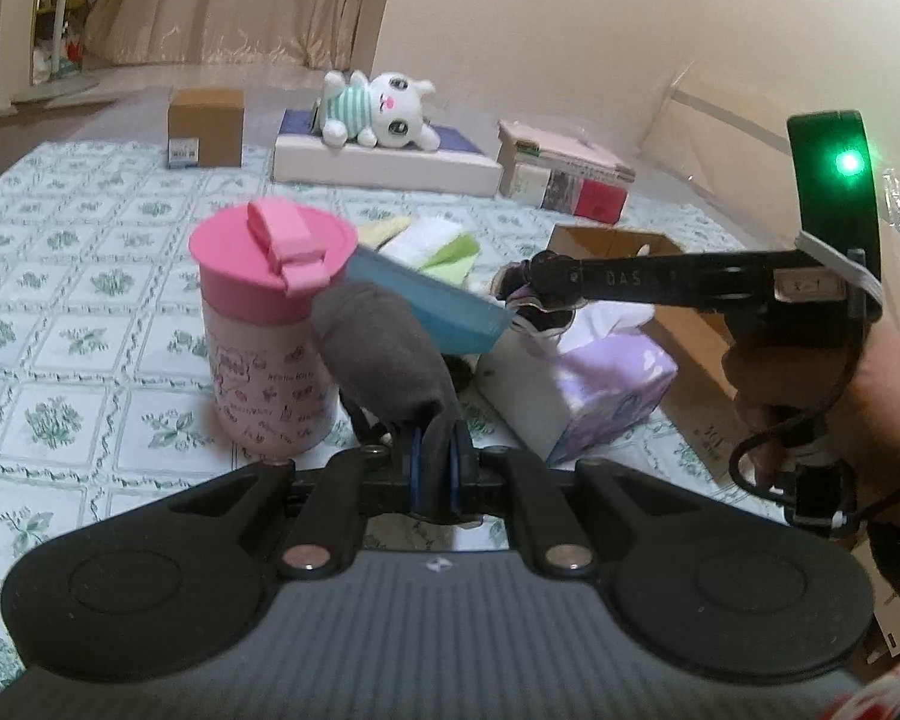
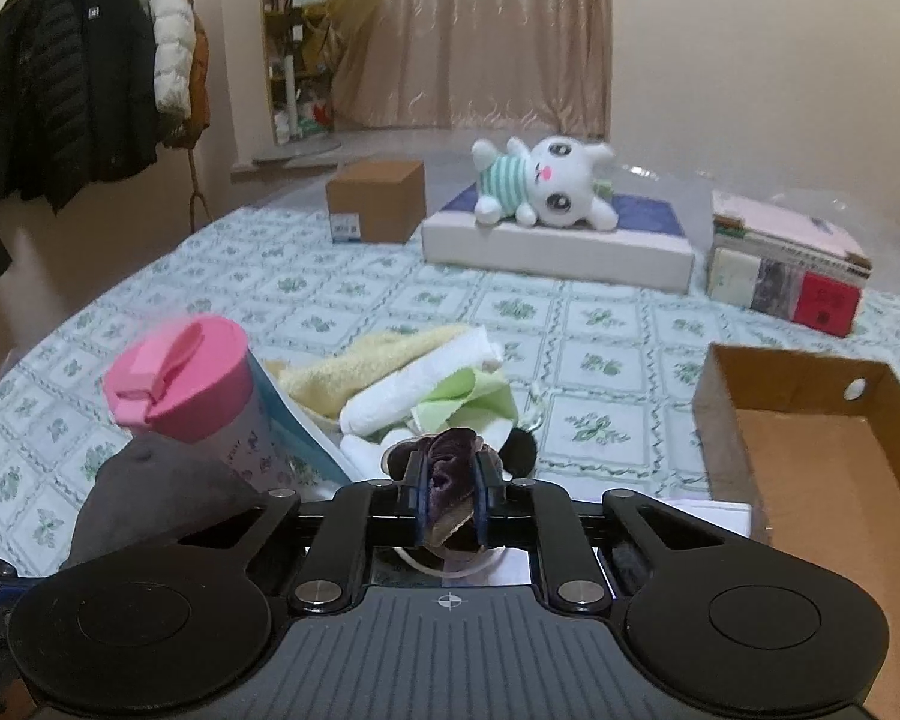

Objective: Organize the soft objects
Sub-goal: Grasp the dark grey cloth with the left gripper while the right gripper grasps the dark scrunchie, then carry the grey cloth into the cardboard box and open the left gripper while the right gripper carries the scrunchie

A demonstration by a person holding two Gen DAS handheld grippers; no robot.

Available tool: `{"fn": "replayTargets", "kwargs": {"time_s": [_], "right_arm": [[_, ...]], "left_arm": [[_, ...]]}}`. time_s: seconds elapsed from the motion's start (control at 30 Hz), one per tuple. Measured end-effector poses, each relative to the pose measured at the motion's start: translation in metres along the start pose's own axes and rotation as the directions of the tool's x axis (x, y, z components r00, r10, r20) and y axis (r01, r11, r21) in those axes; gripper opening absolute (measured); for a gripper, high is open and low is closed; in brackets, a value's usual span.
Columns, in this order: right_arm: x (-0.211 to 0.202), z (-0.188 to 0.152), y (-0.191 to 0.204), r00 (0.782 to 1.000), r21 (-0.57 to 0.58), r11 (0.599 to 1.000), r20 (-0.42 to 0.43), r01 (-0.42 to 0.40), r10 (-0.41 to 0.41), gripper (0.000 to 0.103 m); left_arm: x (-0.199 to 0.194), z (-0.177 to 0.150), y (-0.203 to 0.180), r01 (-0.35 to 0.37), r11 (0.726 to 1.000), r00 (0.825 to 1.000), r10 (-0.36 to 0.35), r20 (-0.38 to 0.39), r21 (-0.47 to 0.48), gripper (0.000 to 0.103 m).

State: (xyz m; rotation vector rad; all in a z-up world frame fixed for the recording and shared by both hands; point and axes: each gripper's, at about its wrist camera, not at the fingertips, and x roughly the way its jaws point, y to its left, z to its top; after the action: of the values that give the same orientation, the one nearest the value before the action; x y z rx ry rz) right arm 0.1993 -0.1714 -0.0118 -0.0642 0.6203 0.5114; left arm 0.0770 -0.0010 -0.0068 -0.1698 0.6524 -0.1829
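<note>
The left gripper [image 1: 435, 450] had its jaws almost fully closed on a grey sock [image 1: 378, 354], which rose from the pads and leaned against the pink-lidded cup [image 1: 273, 330]. The right gripper [image 2: 448, 495] had its jaws closed nearly as far, pinching a dark purple cloth item [image 2: 447, 474], crumpled between the blue pads; what it was could not be made out, perhaps a small pouch or soft toy. In the left view the right gripper [image 1: 519, 294] reached in from the right, a hand [image 1: 810, 396] on its handle, with that item at its tip, above a lilac tissue box [image 1: 600, 384].

A blue tray [image 1: 432, 306] stood tilted behind the cup. Just beyond it lay a yellow towel [image 2: 384, 360], a white cloth [image 2: 420, 387] and a green cloth [image 2: 465, 393], heaped together on the patterned sheet [image 2: 600, 324]. An open cardboard box [image 2: 810, 438] sat near, to the right. Well behind, a plush rabbit [image 2: 546, 189] lay on a white flat box [image 2: 558, 246], between a brown carton [image 2: 378, 201] and a stack of boxes [image 2: 786, 270].
</note>
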Motion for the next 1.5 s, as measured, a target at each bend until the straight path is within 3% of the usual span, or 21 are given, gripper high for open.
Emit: {"fn": "replayTargets", "kwargs": {"time_s": [0.33, 0.63, 1.03, 1.5], "right_arm": [[-0.065, -0.003, -0.011, 0.995, 0.06, 0.996, 0.077, 0.063, -0.067, 0.014], [-0.122, -0.022, -0.051, 0.977, 0.127, 0.977, 0.108, 0.172, -0.186, 0.014], [-0.16, -0.056, -0.13, 0.926, 0.208, 0.911, 0.048, 0.356, -0.373, 0.014], [-0.168, -0.05, -0.2, 0.89, 0.323, 0.854, 0.065, 0.409, -0.451, 0.014]], "left_arm": [[-0.031, 0.016, -0.03, 0.026, 0.999, 0.997, -0.028, 0.067, 0.032, 0.007], [-0.03, 0.029, -0.08, 0.099, 0.991, 0.992, -0.106, 0.067, 0.096, 0.007], [0.018, 0.047, -0.157, 0.234, 0.954, 0.97, -0.242, 0.019, 0.185, 0.007], [0.089, 0.089, -0.21, 0.343, 0.922, 0.938, -0.346, -0.013, 0.179, 0.007]]}}
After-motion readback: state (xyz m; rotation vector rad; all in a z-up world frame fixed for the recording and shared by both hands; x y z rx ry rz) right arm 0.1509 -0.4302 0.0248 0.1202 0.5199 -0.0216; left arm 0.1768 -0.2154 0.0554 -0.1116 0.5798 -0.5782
